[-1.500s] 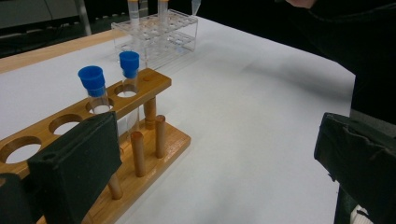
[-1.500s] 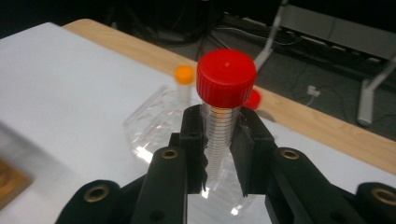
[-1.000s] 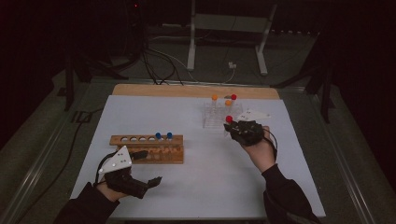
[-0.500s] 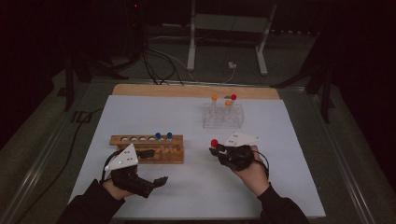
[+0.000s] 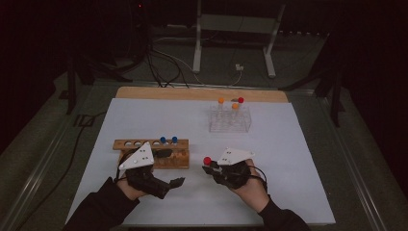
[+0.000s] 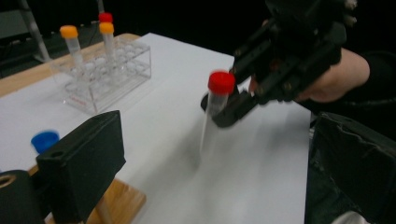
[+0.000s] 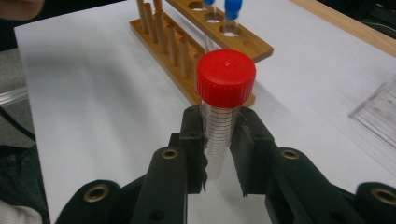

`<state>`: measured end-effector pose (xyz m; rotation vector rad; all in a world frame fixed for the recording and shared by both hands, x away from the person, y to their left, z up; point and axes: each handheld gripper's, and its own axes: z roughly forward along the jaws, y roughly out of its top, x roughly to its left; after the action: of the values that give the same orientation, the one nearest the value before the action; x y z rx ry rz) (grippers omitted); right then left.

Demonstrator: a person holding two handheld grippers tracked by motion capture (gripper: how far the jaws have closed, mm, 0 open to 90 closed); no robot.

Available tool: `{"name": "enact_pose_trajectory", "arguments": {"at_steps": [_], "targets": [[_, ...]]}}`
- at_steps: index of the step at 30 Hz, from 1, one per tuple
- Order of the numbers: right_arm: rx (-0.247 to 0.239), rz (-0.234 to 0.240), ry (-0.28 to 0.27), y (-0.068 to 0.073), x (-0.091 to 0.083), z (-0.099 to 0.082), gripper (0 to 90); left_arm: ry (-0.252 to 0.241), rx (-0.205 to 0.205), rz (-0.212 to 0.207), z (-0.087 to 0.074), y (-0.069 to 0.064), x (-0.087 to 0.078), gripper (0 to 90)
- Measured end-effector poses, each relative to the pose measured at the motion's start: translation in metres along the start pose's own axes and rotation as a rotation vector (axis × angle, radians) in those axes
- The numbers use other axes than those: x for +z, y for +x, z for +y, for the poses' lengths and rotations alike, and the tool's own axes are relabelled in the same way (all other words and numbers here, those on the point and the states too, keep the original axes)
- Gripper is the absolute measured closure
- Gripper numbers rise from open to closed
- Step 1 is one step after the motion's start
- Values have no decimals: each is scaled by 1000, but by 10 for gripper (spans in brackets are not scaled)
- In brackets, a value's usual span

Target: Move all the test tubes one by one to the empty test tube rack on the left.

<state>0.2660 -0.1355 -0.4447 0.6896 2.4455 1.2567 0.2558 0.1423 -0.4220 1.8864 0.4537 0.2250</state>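
Clamped upright between the right gripper's [image 5: 208, 169] closed jaws, red-capped tube [image 7: 223, 105], long axis vertical, wooden rack [image 5: 144, 144] just ahead of them; left gripper [image 5: 177, 182] gaping empty nearby.
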Motion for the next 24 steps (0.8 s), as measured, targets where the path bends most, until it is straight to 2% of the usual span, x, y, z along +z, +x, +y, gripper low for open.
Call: {"name": "enact_pose_trajectory", "arguments": {"at_steps": [6, 10, 12, 14, 16, 24], "targets": [[-3, 12, -3, 3, 1, 0, 743, -19, 4, -6, 10, -3, 13, 79], [-3, 10, -2, 3, 0, 0, 743, -14, 7, 5, 14, -6, 22, 159], [-2, 12, -5, 4, -2, 0, 743, -6, 4, 3, 16, -6, 27, 166], [-6, 12, -8, 4, -2, 1, 743, 2, 12, 16, 17, -7, 32, 213], [-6, 11, -11, 4, -3, 1, 743, 4, 14, 4, 18, -6, 37, 237], [0, 11, -17, 4, -4, 1, 742, 1, 16, -2, 17, -5, 55, 394]]}}
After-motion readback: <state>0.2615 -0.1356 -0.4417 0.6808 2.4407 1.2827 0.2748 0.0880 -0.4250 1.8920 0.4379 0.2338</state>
